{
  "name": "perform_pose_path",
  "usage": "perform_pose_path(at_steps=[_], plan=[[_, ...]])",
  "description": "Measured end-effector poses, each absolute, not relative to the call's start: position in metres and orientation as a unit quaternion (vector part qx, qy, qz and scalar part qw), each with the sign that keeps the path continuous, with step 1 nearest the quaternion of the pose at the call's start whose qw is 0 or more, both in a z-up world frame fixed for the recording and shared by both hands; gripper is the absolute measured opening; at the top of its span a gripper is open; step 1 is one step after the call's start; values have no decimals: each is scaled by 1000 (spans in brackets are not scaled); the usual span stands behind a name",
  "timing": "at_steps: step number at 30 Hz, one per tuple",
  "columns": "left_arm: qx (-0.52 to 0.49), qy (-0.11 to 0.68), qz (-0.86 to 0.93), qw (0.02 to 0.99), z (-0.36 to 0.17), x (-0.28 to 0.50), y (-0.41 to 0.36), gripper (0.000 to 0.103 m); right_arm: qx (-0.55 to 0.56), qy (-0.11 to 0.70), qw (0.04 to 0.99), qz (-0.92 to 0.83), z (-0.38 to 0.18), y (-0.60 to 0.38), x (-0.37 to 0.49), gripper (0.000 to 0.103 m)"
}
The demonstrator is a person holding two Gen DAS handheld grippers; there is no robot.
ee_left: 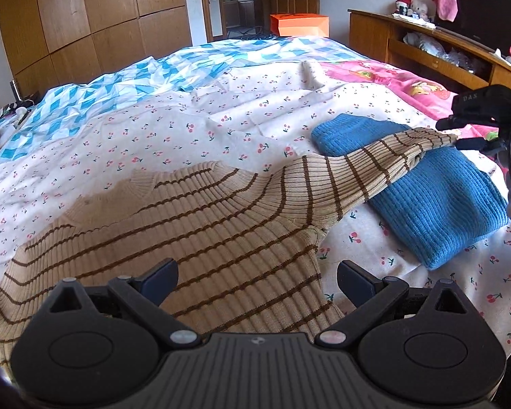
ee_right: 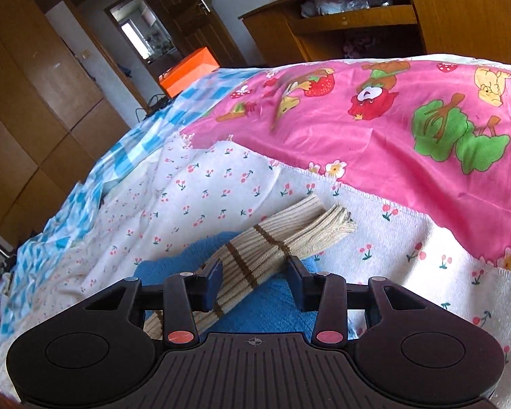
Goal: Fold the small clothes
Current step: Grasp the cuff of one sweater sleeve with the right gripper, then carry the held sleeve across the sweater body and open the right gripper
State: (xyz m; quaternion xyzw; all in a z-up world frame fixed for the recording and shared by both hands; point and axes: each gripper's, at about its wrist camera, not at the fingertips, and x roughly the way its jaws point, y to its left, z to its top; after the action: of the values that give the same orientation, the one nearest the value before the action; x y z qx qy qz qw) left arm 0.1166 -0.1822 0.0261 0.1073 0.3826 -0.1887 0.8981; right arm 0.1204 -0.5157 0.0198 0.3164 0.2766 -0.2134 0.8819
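Note:
A beige sweater with brown stripes [ee_left: 201, 225] lies spread on the bed. Its right sleeve [ee_left: 374, 167] is lifted and stretched out over a folded blue knit garment [ee_left: 436, 204]. My left gripper [ee_left: 257, 277] is open and empty, low over the sweater's hem. My right gripper [ee_right: 253, 277] is shut on the sleeve near its cuff [ee_right: 282, 235], above the blue garment [ee_right: 265, 296]. The right gripper also shows in the left wrist view [ee_left: 466, 139], holding the sleeve end.
The bed has a white cherry-print sheet [ee_left: 173, 129], a blue checked cover [ee_left: 112, 88] at the far side and a pink cartoon-print cover [ee_right: 374, 122] on the right. A wooden desk [ee_left: 426, 44], wardrobe [ee_left: 85, 17] and orange box [ee_left: 299, 24] stand beyond.

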Motion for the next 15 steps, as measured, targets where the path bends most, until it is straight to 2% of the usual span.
perform_pose_path(at_steps=[8, 12, 15], plan=[[113, 387, -196, 894, 25, 118, -195, 103, 303, 271, 901, -155, 28, -512, 155, 42], [117, 391, -201, 890, 24, 117, -200, 103, 307, 313, 885, -156, 16, -523, 166, 42], [117, 385, -207, 892, 26, 114, -200, 103, 312, 275, 894, -166, 27, -531, 133, 42]])
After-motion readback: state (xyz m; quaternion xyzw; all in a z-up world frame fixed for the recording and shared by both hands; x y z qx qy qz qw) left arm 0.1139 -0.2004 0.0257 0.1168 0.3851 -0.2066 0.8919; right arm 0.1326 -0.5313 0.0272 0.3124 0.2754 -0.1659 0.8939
